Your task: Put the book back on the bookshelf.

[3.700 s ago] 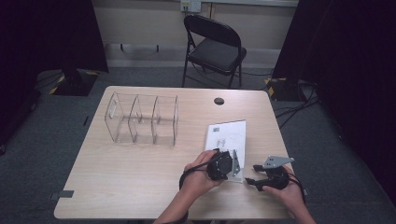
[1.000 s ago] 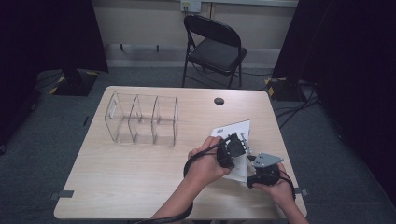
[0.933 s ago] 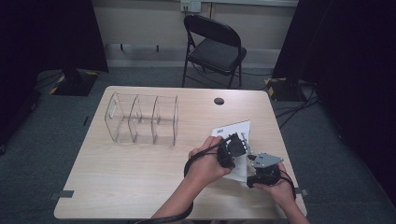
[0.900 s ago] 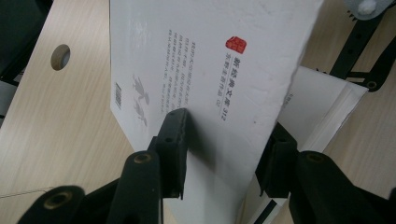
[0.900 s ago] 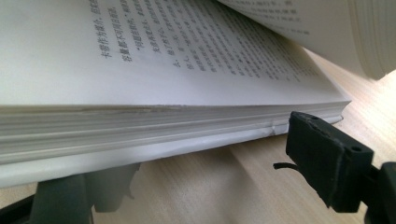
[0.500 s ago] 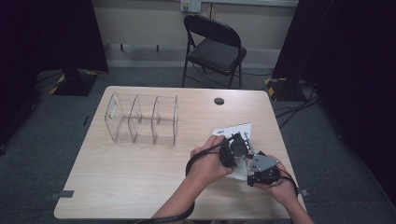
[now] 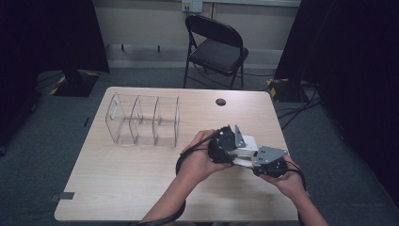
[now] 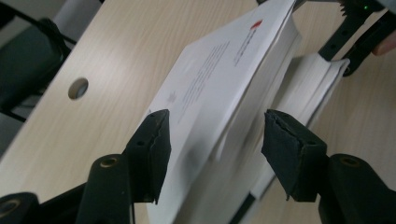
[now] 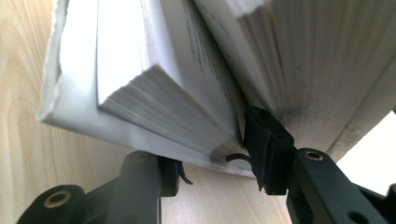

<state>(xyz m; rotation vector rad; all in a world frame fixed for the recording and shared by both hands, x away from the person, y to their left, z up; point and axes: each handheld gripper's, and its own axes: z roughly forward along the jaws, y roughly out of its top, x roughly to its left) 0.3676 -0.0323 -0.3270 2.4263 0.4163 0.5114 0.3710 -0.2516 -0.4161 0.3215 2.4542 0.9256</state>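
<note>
Closest to the person, the right claw (image 7: pixel 263 162) was clamped on a block of pages of the thick white paperback book (image 7: pixel 244 149), one jaw under the lower cover and the other wedged inside the fanned pages, as the right gripper view showed (image 9: pixel 187 93). Just left of the book, the left claw (image 7: pixel 230 141) stood with its jaws spread wide on either side of the raised front part of the book (image 8: pixel 219 93), gripping nothing; whether either jaw touched the paper could not be told. That raised part carried small printed text and a red mark near its far corner. The book sat partly opened and tilted, low over the light wooden tabletop (image 7: pixel 141 174), near the tabletop's right front area. The right gripper's black frame (image 8: pixel 355 32) showed beyond the book in the left gripper view.

Farther back and to the left of the book stood a clear plastic divided organizer (image 7: pixel 143 120), well apart from it. Beyond the book lay a small round dark hole (image 7: pixel 220 101) in the tabletop. Past the tabletop's far edge, behind the book, stood a black folding chair (image 7: pixel 216 47).
</note>
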